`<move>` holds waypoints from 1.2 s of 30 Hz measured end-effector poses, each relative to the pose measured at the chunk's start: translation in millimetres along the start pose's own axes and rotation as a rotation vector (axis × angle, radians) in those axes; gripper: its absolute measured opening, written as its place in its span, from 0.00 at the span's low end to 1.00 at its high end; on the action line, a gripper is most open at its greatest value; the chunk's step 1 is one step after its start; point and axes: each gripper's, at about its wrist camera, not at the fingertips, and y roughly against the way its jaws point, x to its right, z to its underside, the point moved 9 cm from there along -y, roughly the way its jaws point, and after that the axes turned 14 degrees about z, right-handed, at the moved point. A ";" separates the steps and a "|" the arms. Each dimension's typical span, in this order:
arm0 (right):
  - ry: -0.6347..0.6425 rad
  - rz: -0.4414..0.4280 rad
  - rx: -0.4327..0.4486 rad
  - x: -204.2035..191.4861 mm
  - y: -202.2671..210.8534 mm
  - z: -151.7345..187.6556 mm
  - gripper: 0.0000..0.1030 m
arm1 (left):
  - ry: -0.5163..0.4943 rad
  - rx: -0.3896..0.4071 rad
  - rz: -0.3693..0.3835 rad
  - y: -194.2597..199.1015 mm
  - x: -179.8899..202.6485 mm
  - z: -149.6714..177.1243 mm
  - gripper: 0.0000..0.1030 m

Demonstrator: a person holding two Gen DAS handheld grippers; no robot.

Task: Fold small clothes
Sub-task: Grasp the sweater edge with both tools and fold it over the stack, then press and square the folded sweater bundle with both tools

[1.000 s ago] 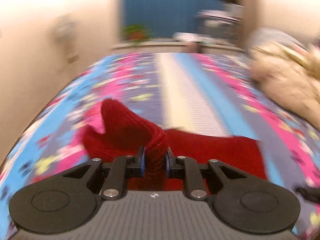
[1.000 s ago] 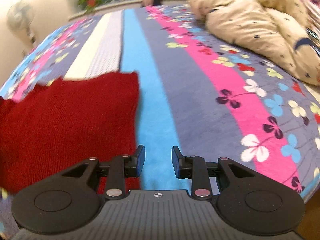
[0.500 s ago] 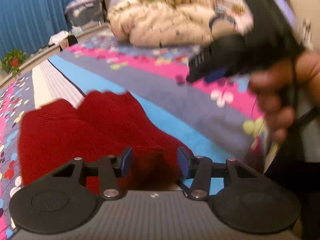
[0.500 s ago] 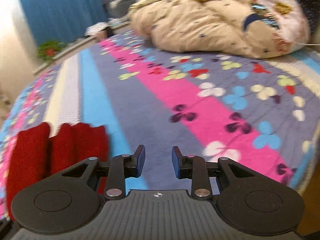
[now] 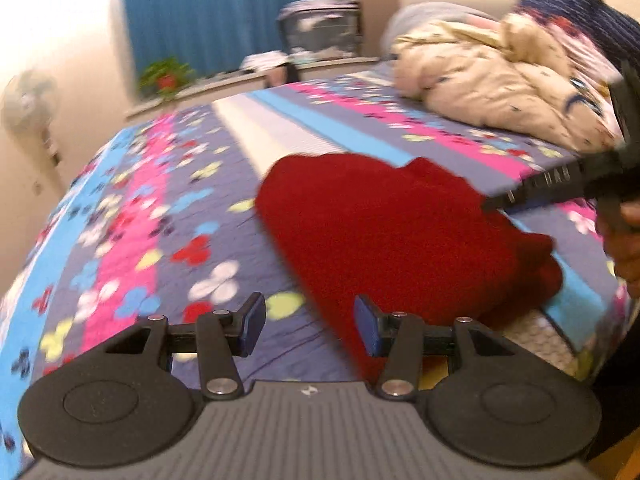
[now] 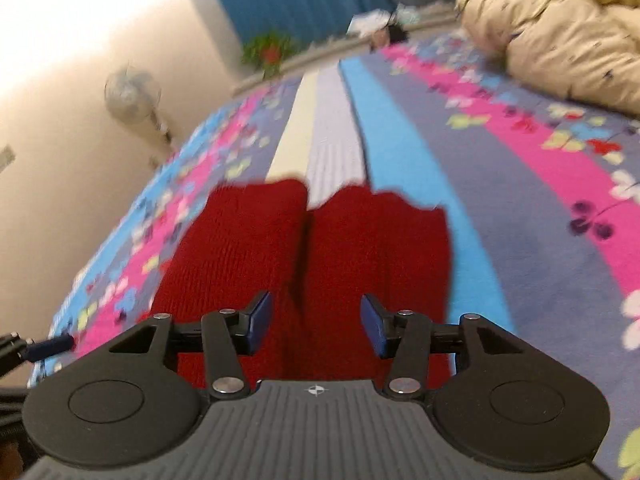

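Note:
A red knitted garment [image 5: 392, 240] lies folded on the flowered bedspread [image 5: 132, 240], near the bed's front edge. My left gripper [image 5: 310, 328] hovers at its near left corner, open, with nothing pinched. The right gripper's fingers [image 5: 532, 190] reach in from the right, held by a hand [image 5: 628, 256]. In the right wrist view the red garment [image 6: 320, 248] shows two side-by-side folds. My right gripper [image 6: 316, 320] is above its near end with its jaws opening. The cloth shows between them but the pads do not press it.
A heaped beige quilt [image 5: 500, 76] fills the bed's far right. A standing fan [image 6: 132, 96] is by the left wall. A potted plant [image 5: 164, 74] sits on the far ledge under a blue curtain [image 5: 208, 12]. The bed's front edge [image 5: 560, 344] drops off close by.
My left gripper let go of the raised red fold and drew back; the garment now lies flat and folded. My right gripper swung left over the garment and its jaws widened.

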 end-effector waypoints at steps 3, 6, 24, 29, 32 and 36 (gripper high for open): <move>0.037 0.020 -0.043 -12.0 -13.8 12.2 0.51 | 0.073 0.000 -0.024 0.4 -18.6 0.4 0.53; 0.143 0.031 -0.002 -33.2 -12.3 15.6 0.37 | 0.111 0.034 -0.039 8.6 -34.3 -4.0 0.53; -0.050 0.122 0.144 65.6 48.8 -7.8 0.04 | 0.212 0.047 -0.014 25.8 -39.9 -4.2 0.53; -0.016 0.012 0.209 39.4 64.4 -14.9 0.58 | 0.248 0.028 -0.012 18.1 -42.0 -2.6 0.53; 0.000 -0.026 0.173 18.9 51.8 -14.7 0.61 | 0.245 0.001 -0.031 12.2 -44.0 3.1 0.54; 0.065 -0.046 0.105 -12.4 28.2 -5.0 0.61 | 0.264 -0.015 -0.051 11.1 -53.1 9.3 0.54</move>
